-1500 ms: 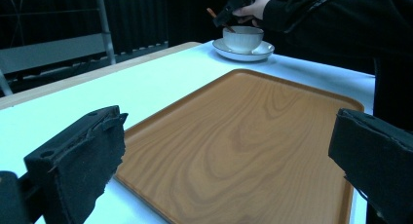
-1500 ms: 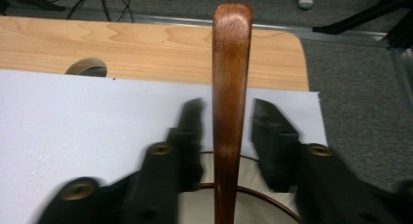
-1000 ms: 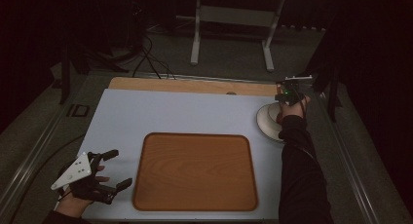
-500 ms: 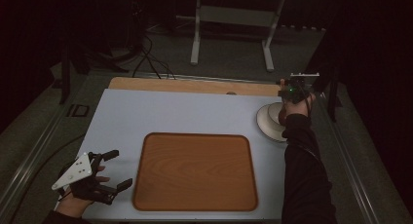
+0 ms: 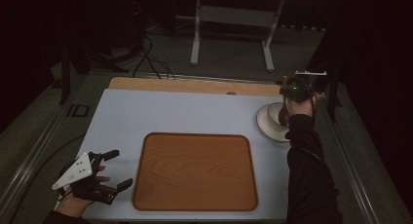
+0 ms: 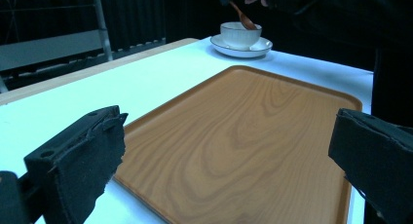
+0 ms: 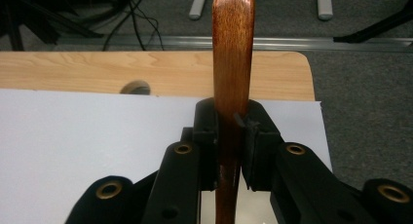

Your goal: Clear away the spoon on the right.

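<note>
The right gripper (image 5: 292, 91) is clamped on the handle of a wooden spoon (image 7: 233, 63); in the right gripper view both black pads press against the brown handle from either side, and the handle runs straight up between them, ending in a rounded tip well past the jaw ends. In the high view the spoon's bowl end hangs below this gripper, over a white cup (image 5: 277, 113) that sits on a white saucer (image 5: 265, 125) just beneath and slightly toward the person from the jaws. The left gripper view shows the same spoon (image 6: 242, 15) slanting down from the gripper to the cup (image 6: 240, 34), its lower end at the rim; whether it touches the cup I cannot tell. The left gripper (image 5: 113, 171) rests low at the near left corner of the table (image 5: 160, 112), its jaws wide apart with nothing between them, held in the person's left hand (image 5: 78, 197). Straight ahead of its jaws, just beyond their tips, lies a bare wooden tray (image 5: 195, 170), and the cup and saucer (image 6: 238, 49) stand well past the tray's far edge from this gripper. The person's dark sleeve (image 5: 307, 170) runs from the right gripper back along the tray's right side.
</note>
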Demonstrator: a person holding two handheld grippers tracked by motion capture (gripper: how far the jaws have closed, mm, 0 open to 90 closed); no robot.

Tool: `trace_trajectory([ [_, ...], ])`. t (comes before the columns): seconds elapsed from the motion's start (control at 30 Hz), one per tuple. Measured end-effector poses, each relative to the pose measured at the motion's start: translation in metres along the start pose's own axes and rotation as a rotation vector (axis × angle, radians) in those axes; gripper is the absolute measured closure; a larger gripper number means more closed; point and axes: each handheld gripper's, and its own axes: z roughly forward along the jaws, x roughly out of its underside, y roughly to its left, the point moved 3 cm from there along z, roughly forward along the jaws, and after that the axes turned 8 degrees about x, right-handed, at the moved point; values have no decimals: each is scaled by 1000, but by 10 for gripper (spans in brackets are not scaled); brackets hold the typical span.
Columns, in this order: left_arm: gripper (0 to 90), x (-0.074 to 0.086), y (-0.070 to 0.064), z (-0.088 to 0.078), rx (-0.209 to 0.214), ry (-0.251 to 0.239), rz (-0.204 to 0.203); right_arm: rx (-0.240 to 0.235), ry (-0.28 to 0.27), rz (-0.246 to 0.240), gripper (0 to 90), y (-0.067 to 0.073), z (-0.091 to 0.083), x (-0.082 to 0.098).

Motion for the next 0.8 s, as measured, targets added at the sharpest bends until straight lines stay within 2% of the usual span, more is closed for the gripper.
trace_trajectory([
  [0.37, 0, -1, -1, -1, -1, -6, 2, -11, -43, 12, 787, -4, -25, -7],
  [0.63, 0, -1, -1, -1, 2, -7, 4, -8, -59, -8, 787, 3, -49, -15],
  [0.8, 0, -2, -1, -1, 3, -7, 5, -19, -69, 4, 788, 6, -64, -12],
])
